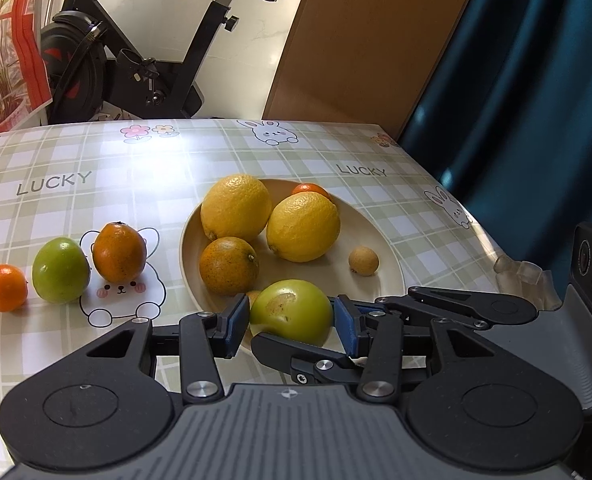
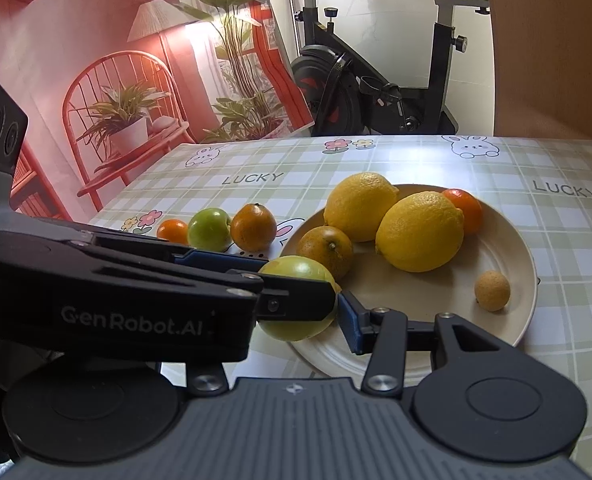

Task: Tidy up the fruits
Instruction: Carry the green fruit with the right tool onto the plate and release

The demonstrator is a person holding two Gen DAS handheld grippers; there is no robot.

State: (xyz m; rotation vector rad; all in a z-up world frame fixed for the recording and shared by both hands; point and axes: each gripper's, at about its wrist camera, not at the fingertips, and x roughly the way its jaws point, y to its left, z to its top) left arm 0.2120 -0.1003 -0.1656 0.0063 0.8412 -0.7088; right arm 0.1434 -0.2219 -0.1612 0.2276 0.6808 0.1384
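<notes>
A green fruit (image 1: 292,308) (image 2: 296,270) hangs over the near-left rim of the beige plate (image 1: 336,276) (image 2: 416,300). My left gripper (image 1: 291,322) is shut on it, its blue pads pressing on the two sides. My right gripper (image 2: 300,320) crosses it and is shut on the same fruit; its left finger is hidden behind the left gripper. In the plate lie two lemons (image 1: 236,206) (image 2: 420,232), a speckled orange (image 1: 228,266), a tangerine (image 1: 310,189) and a small tan fruit (image 1: 363,261). Left of the plate, a tangerine (image 1: 4,288), a green fruit (image 1: 61,270) and an orange (image 1: 119,252) stand in a row.
The checked tablecloth (image 1: 96,184) ends at a right edge near a blue curtain (image 1: 516,100). Behind the table stand an exercise bike (image 1: 136,72), a brown board (image 1: 368,40) and a red printed backdrop (image 2: 96,80). A gloved hand (image 1: 524,276) shows at the right.
</notes>
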